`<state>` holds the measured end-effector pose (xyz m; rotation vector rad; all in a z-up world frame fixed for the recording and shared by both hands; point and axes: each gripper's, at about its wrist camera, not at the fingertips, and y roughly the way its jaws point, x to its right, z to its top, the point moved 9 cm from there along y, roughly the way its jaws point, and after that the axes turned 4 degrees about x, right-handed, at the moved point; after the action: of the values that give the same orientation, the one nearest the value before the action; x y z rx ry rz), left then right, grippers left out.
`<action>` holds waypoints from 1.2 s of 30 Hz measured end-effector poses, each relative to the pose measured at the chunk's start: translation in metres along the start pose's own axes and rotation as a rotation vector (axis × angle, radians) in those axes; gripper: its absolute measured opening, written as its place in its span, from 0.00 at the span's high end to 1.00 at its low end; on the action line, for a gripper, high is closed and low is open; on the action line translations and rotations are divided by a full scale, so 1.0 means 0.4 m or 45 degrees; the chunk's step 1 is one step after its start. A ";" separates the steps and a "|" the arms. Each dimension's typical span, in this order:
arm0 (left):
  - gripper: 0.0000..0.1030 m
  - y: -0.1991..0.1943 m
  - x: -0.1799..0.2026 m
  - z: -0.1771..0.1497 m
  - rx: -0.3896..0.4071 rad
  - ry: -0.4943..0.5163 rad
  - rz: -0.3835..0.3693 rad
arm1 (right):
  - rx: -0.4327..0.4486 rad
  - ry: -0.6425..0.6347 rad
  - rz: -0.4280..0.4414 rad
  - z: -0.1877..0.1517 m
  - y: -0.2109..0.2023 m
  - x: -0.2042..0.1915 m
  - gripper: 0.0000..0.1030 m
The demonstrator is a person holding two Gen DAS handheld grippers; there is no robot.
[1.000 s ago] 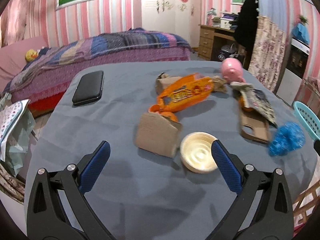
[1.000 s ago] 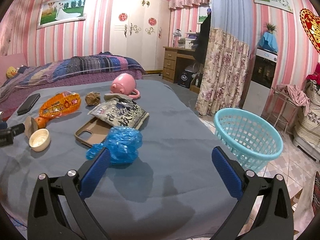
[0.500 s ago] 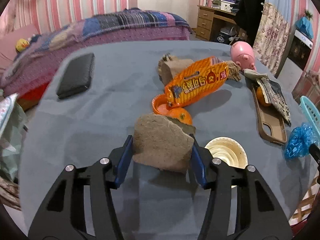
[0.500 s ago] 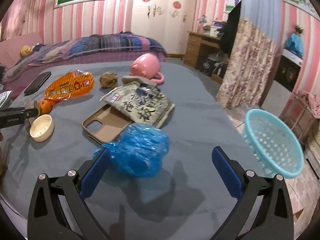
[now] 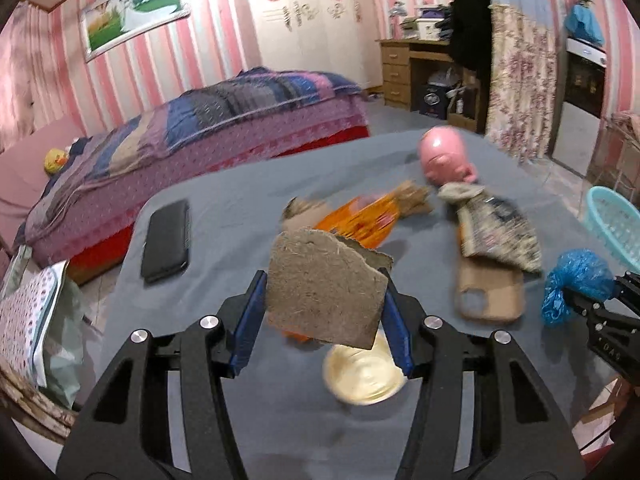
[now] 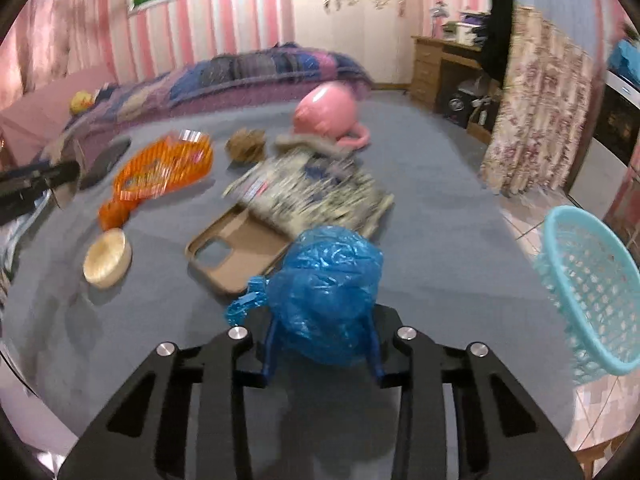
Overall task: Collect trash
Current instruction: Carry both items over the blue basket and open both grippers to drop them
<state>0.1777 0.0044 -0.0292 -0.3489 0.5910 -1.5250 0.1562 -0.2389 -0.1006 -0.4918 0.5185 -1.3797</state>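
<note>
My left gripper is shut on a torn brown cardboard piece and holds it above the grey table. My right gripper is shut on a crumpled blue plastic bag, lifted off the table; the bag also shows in the left wrist view. The turquoise basket stands on the floor at the right. On the table lie an orange snack packet, a dark printed packet and a brown crumpled wad.
A cream round lid, a tan phone case, a pink piggy bank and a black phone lie on the table. An orange fruit sits by the snack packet. A bed stands behind the table.
My right gripper has closed on the blue bag and lifted it. My left gripper, shut on the cardboard half a second ago, has raised it off the table.
</note>
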 end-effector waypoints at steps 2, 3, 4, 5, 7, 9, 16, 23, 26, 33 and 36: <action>0.49 -0.015 0.054 0.039 0.031 0.016 -0.035 | 0.059 0.056 -0.037 0.035 -0.051 0.064 0.67; 0.49 -0.018 0.074 0.053 0.041 0.020 -0.050 | 0.079 0.072 -0.055 0.047 -0.062 0.084 0.67; 0.49 -0.023 0.105 0.073 0.055 0.026 -0.070 | 0.098 0.091 -0.075 0.062 -0.078 0.113 0.67; 0.49 -0.028 0.133 0.092 0.068 0.033 -0.086 | 0.119 0.115 -0.104 0.078 -0.098 0.154 0.67; 0.49 -0.036 0.191 0.131 0.096 0.041 -0.126 | 0.148 0.165 -0.147 0.105 -0.132 0.229 0.67; 0.49 -0.044 0.248 0.169 0.125 0.050 -0.168 | 0.182 0.216 -0.192 0.133 -0.165 0.310 0.67; 0.49 -0.054 0.474 0.289 0.185 0.097 -0.305 | 0.257 0.295 -0.333 0.195 -0.237 0.528 0.67; 0.49 -0.028 0.702 0.327 0.188 0.172 -0.417 | 0.243 0.347 -0.474 0.174 -0.230 0.696 0.67; 0.49 -0.006 0.801 0.327 0.167 0.198 -0.481 | 0.227 0.378 -0.485 0.154 -0.218 0.745 0.67; 0.49 0.048 1.012 0.287 0.108 0.271 -0.560 | 0.183 0.371 -0.523 0.127 -0.199 0.824 0.67; 0.49 0.075 1.074 0.262 0.083 0.290 -0.582 | 0.165 0.390 -0.549 0.097 -0.198 0.861 0.67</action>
<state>0.2384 -0.4344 -0.0216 -0.2720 0.6669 -2.0380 0.1577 -0.5894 -0.0416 -0.2952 0.5865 -1.9074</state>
